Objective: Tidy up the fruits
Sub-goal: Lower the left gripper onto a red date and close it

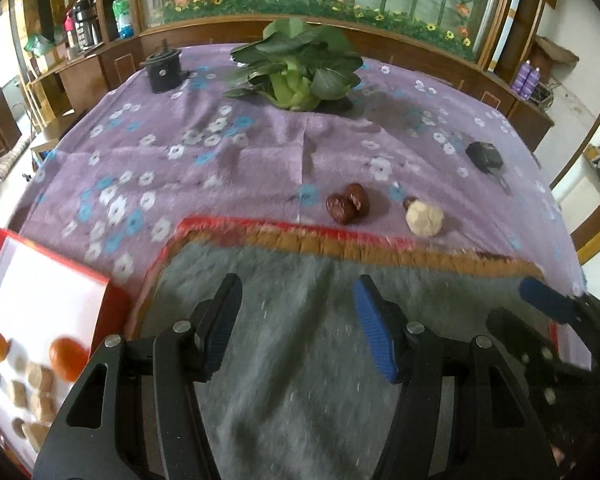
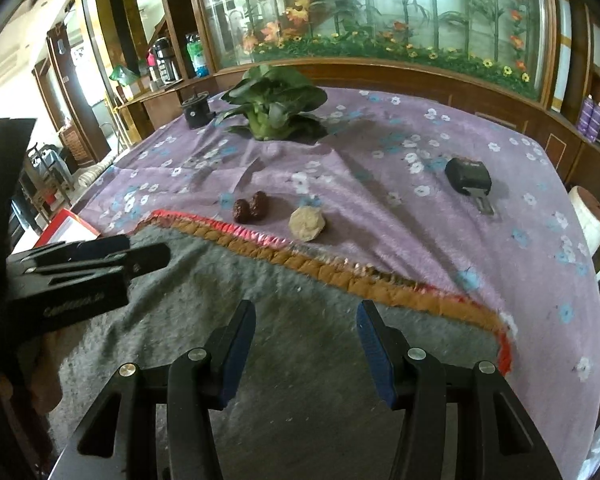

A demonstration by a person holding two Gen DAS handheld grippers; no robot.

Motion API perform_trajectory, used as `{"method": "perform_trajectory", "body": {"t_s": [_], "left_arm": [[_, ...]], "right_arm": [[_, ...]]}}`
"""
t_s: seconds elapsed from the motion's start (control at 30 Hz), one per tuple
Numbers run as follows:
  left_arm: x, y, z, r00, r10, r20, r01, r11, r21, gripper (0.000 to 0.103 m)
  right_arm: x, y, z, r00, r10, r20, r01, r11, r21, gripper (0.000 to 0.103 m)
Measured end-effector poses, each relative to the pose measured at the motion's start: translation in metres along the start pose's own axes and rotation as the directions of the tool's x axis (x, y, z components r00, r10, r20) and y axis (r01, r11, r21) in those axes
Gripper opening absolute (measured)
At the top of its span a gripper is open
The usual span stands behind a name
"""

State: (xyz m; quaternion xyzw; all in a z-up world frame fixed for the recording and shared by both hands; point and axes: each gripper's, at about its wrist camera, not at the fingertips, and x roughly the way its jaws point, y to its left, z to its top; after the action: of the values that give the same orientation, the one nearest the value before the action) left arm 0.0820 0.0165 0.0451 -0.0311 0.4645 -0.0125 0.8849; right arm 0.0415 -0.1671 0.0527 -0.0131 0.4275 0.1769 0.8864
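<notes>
Two dark red dates [image 1: 348, 204] [image 2: 251, 207] lie side by side on the purple flowered cloth, just past the grey mat's orange border. A pale lumpy fruit [image 1: 424, 217] [image 2: 307, 223] sits to their right. A red-rimmed white box [image 1: 28, 320] at the left holds oranges [image 1: 67, 358] and tan pieces. My left gripper [image 1: 296, 300] is open over the grey mat [image 1: 292, 360], nothing between its fingers. My right gripper [image 2: 306, 322] is also open and empty over the mat [image 2: 300, 380]. Each gripper shows in the other's view: the right [image 1: 548, 304], the left [image 2: 112, 252].
A leafy green vegetable [image 1: 296, 64] [image 2: 274, 110] lies at the far side of the table, with a black cylinder [image 1: 163, 68] [image 2: 195, 112] to its left. A black key fob [image 1: 485, 157] [image 2: 469, 178] rests on the cloth at the right. Wooden cabinets and a flower mural stand behind.
</notes>
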Motion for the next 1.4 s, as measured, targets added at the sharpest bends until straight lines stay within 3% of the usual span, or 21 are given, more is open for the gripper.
{"method": "perform_trajectory", "body": {"t_s": [0.57, 0.9, 0.93, 1.03, 1.13, 1.4], "left_arm": [[0.060, -0.012, 0.051, 0.998, 0.041, -0.046, -0.042, 0.999, -0.022, 0.058], [0.074, -0.020, 0.058, 0.994, -0.040, -0.101, 0.038, 0.999, -0.027, 0.059], [0.076, -0.018, 0.058, 0.993, -0.047, -0.110, 0.043, 0.998, -0.037, 0.057], [0.077, -0.014, 0.060, 0.995, -0.026, -0.099, 0.021, 0.999, -0.047, 0.029], [0.079, -0.009, 0.062, 0.992, -0.057, -0.112, 0.051, 0.997, -0.056, 0.017], [0.062, -0.002, 0.054, 0.995, -0.053, -0.087, 0.048, 0.997, -0.057, 0.017]], "right_arm": [[0.019, -0.024, 0.001, 0.999, 0.041, -0.030, -0.040, 0.999, 0.029, 0.051], [0.022, -0.026, -0.001, 0.998, 0.052, -0.042, -0.051, 0.998, 0.030, 0.052], [0.022, -0.027, -0.002, 0.998, 0.054, -0.041, -0.053, 0.998, 0.032, 0.052], [0.022, -0.028, -0.002, 0.998, 0.053, -0.045, -0.052, 0.998, 0.035, 0.051], [0.022, -0.029, -0.002, 0.997, 0.059, -0.044, -0.057, 0.998, 0.040, 0.051], [0.021, -0.018, 0.010, 0.998, 0.066, -0.011, -0.065, 0.998, 0.013, 0.051]]}}
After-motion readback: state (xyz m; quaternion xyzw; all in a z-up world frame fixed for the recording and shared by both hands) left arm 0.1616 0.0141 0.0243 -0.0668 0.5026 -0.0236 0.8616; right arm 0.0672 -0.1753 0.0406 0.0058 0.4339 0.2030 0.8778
